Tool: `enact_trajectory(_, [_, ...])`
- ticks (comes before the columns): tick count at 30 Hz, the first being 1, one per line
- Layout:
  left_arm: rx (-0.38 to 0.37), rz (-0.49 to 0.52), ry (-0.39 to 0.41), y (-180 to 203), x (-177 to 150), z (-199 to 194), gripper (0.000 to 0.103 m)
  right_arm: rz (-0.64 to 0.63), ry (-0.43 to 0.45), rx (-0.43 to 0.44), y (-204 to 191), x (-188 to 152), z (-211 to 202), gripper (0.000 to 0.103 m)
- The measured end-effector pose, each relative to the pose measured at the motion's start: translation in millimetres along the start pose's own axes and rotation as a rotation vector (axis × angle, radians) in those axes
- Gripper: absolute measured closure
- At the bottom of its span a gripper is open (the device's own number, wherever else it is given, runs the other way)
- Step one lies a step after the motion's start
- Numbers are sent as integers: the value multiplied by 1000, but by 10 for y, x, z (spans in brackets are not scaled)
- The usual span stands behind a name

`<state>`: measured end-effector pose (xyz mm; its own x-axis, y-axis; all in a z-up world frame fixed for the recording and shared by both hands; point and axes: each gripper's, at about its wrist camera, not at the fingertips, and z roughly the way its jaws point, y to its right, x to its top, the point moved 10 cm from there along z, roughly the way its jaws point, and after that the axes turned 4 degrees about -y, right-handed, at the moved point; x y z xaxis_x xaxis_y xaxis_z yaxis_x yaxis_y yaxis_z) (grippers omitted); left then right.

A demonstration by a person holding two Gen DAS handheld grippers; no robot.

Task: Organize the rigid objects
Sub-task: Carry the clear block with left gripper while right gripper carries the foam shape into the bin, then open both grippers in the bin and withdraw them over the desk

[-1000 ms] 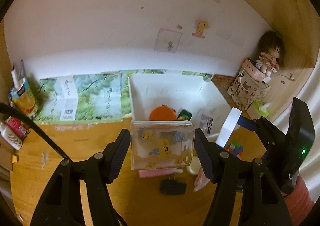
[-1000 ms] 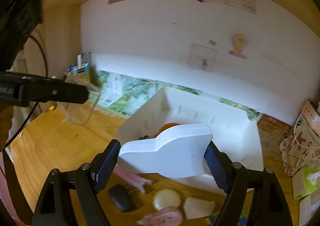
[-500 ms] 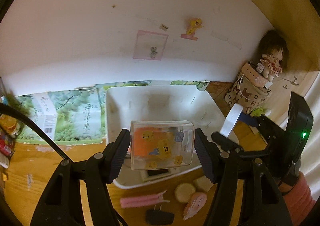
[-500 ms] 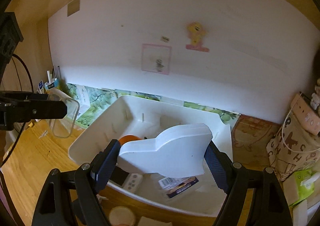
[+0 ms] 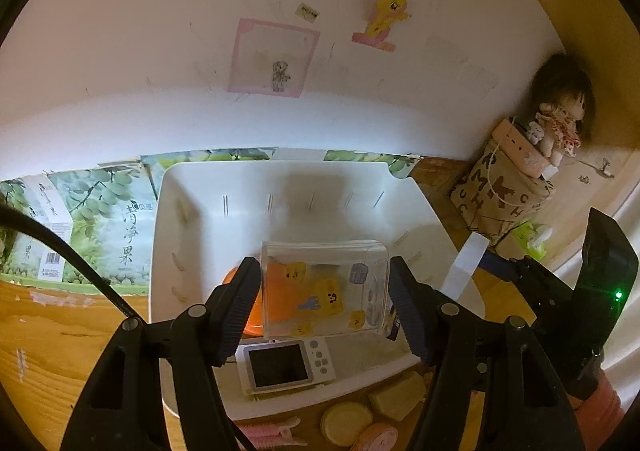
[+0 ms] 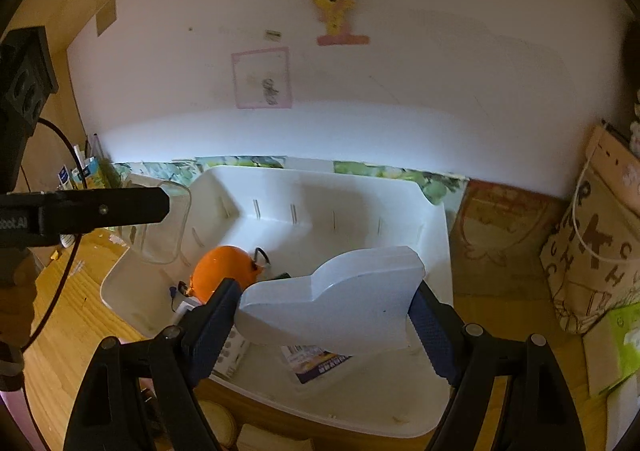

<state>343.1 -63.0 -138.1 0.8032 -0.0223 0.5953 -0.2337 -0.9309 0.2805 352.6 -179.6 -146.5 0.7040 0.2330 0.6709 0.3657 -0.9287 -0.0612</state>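
My left gripper (image 5: 324, 291) is shut on a clear plastic box with yellow stickers (image 5: 324, 287), held over the white bin (image 5: 280, 179). From the right wrist view the same clear box (image 6: 160, 223) hangs above the bin's left rim. My right gripper (image 6: 326, 315) is shut on a flat white plastic piece (image 6: 332, 311), held above the white bin (image 6: 432, 211). In the bin lie an orange round thing (image 6: 218, 271), a small white device with a screen (image 5: 284, 365) and a printed packet (image 6: 316, 363).
On the wooden desk in front of the bin lie a pink clip (image 5: 268, 429), a round yellow disc (image 5: 346, 421) and a yellow block (image 5: 396, 395). A lettered bag (image 5: 500, 195) with a doll (image 5: 560, 123) stands at the right. Green printed boxes (image 5: 100, 219) lean at the left.
Both grippers have moved forward and a little down with their loads, from in front of the bin to above its inside. Their grips look the same.
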Motion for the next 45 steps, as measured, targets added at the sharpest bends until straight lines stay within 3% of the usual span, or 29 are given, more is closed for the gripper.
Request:
enact_trajectory(6, [15,-42,23,-73,-3,30,32,48,-17,27,68,-38,36,17])
enact_trajectory(8, [26,-62,27,-119,7,17,19,56,-23,25,80,-36,39,17])
enact_trajectory(21, [63,-77,85,-294,20,-416,13,83,11,-22,21,35,-221,16])
enact_trajectory(32, [47,-50,159,-269,-170,-1029,13,93,94,-67,-199,42,-748,16])
enact_trajectory(45, [-1,-28,195,-199,-632,-1549,13,99,152,-167,-439,-386,-1339,16])
